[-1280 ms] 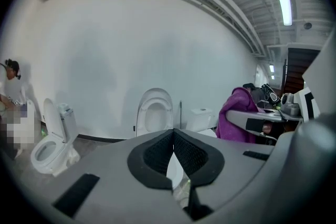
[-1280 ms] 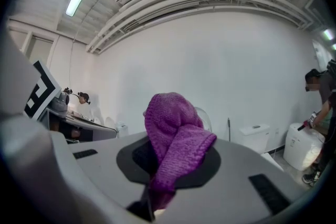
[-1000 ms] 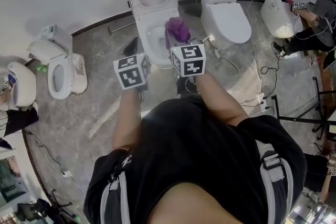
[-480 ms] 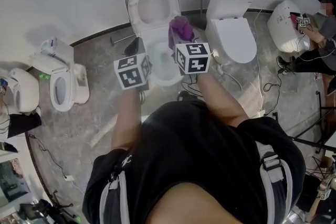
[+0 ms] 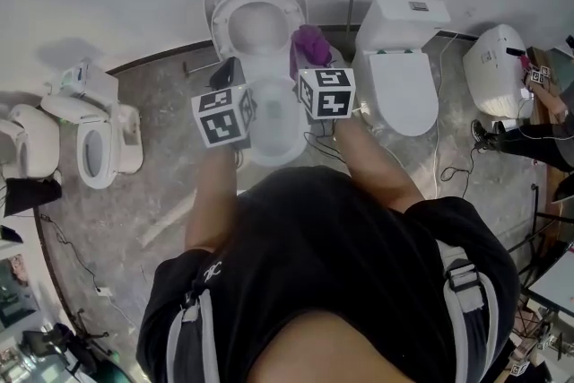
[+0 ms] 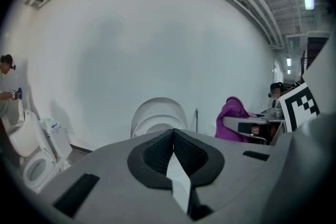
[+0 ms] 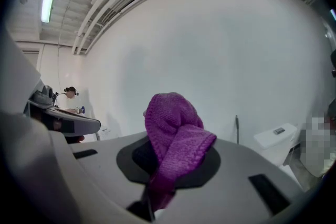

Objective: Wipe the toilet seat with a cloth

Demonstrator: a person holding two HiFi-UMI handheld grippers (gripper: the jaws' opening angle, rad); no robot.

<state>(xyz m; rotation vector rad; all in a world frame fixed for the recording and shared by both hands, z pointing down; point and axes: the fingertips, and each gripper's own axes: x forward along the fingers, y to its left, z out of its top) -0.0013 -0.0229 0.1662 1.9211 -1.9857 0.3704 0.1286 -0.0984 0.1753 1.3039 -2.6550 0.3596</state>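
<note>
The left gripper (image 6: 173,136) is shut with nothing in it. The right gripper (image 7: 157,176) is clamped on the purple cloth (image 7: 176,139), which bulges up over its jaws. Over the last second both have travelled forward side by side, and the toilet has slid down the head view until its open bowl (image 5: 273,130) lies right under them. The cloth hangs above the bowl's right rim, touching nothing. The seat (image 5: 224,9) stands raised against the lid, just beyond the grippers. I judge the approach nearly done and the wiping not begun.

The seat looks glossy, smooth white, so the cloth should glide. Around it are a mottled grey floor (image 5: 134,193) with loose cables, a plain white wall, and other toilets on either side. Another person (image 5: 547,108) works at the right edge.
</note>
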